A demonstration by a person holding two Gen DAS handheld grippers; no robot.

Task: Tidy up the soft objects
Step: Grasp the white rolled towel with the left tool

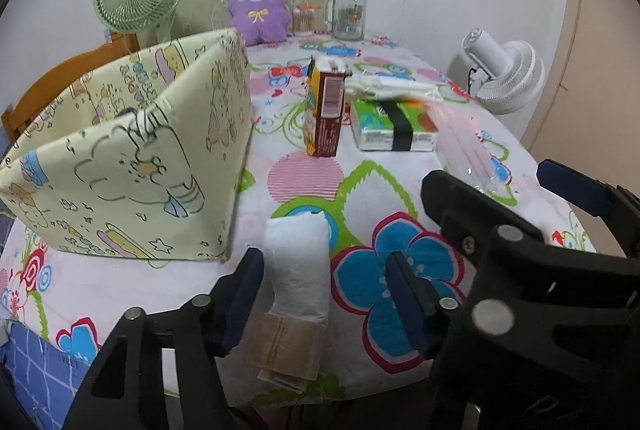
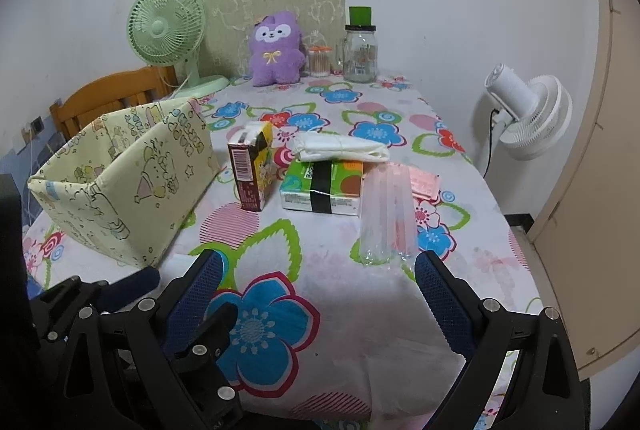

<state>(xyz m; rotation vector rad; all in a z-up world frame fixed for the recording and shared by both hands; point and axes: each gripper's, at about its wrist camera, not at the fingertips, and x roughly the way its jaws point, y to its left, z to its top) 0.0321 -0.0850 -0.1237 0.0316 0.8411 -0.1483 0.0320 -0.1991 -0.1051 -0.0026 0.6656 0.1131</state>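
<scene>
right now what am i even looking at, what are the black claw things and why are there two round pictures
The black claws are two hand-held grippers; each carries a fisheye camera looking along its fingers, hence two round pictures.

The left wrist view shows the left gripper, open around a rolled white cloth with a beige end, not squeezing it. The right wrist view shows the right gripper, open and holding nothing.

On the floral table: a yellow fabric bin, a small carton, a green tissue pack with a folded white item on it, clear plastic sleeves, a purple plush, a jar and a green fan.
</scene>
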